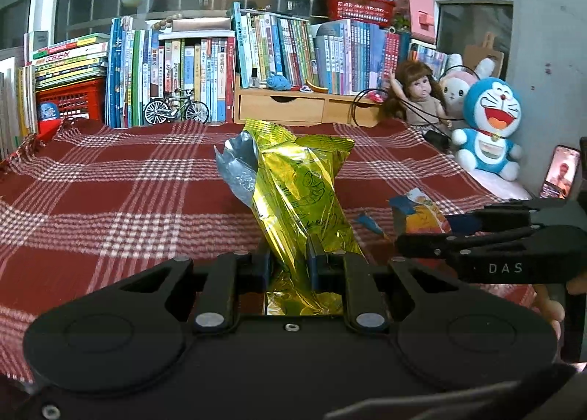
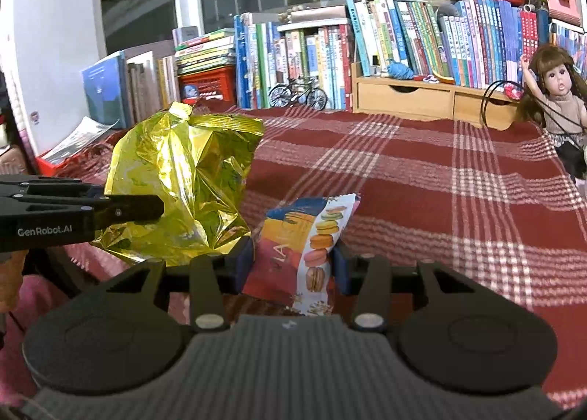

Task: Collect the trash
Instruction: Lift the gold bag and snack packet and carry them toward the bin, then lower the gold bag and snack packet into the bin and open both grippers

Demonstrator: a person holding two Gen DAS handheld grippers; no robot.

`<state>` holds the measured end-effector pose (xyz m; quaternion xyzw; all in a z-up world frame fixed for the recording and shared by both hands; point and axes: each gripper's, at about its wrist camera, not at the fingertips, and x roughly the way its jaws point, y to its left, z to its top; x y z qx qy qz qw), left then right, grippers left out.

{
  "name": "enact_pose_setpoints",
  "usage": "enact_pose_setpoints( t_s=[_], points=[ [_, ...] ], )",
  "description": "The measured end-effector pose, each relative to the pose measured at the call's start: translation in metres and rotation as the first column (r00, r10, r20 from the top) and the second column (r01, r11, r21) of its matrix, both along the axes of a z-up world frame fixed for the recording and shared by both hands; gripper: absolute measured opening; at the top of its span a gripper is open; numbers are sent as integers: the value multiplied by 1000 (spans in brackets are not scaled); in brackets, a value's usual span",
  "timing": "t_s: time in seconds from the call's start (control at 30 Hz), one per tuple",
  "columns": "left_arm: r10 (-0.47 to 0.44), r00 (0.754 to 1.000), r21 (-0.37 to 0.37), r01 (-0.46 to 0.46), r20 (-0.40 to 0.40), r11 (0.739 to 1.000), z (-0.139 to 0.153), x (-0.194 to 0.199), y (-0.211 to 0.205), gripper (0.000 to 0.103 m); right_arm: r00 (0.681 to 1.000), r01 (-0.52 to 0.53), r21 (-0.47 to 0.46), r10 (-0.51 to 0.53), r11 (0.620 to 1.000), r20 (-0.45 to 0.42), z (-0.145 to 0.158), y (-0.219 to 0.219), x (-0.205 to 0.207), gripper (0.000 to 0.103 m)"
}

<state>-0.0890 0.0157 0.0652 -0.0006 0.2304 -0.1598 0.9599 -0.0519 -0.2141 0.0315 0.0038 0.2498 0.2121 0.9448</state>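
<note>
My left gripper (image 1: 291, 254) is shut on a crinkled gold snack wrapper (image 1: 301, 192), which stands up from between the pads with its silver inside showing at the torn top. From the right wrist view the same gold wrapper (image 2: 179, 181) hangs at the left in the left gripper (image 2: 146, 209). My right gripper (image 2: 293, 258) is shut on a macaron-print wrapper (image 2: 312, 236), its blue pads pressing both sides. The left wrist view shows that macaron wrapper (image 1: 418, 214) held by the right gripper (image 1: 422, 232) at the right edge. Both are lifted above the red plaid cloth (image 1: 110, 199).
Rows of books (image 1: 220, 64), a wooden drawer unit (image 1: 304, 104), a toy bicycle (image 1: 176, 109) and red baskets line the back. A doll (image 1: 418, 93), plush toys (image 1: 488, 126) and a phone (image 1: 559, 172) sit at the right. A small blue scrap (image 1: 367, 221) lies on the cloth.
</note>
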Motion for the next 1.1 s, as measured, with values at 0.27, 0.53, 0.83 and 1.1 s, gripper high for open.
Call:
enact_pose_setpoints(
  t_s=[0.27, 0.53, 0.83, 1.1],
  points=[
    [-21, 1000, 28, 21, 16, 999, -11, -62, 3, 18, 999, -42, -28, 42, 999, -33, -17, 3, -38, 51],
    [-80, 995, 49, 83, -51, 995, -33, -98, -3, 18, 992, -86, -24, 84, 996, -92, -38, 12, -65, 51],
    [-87, 974, 81, 107, -211, 991, -79, -99, -10, 17, 977, -98, -24, 91, 995, -192, -75, 18, -75, 51],
    [-73, 931, 109, 119, -358, 987, -131, -75, -12, 18, 956, -75, -51, 57, 996, -287, -118, 17, -69, 51]
  ],
)
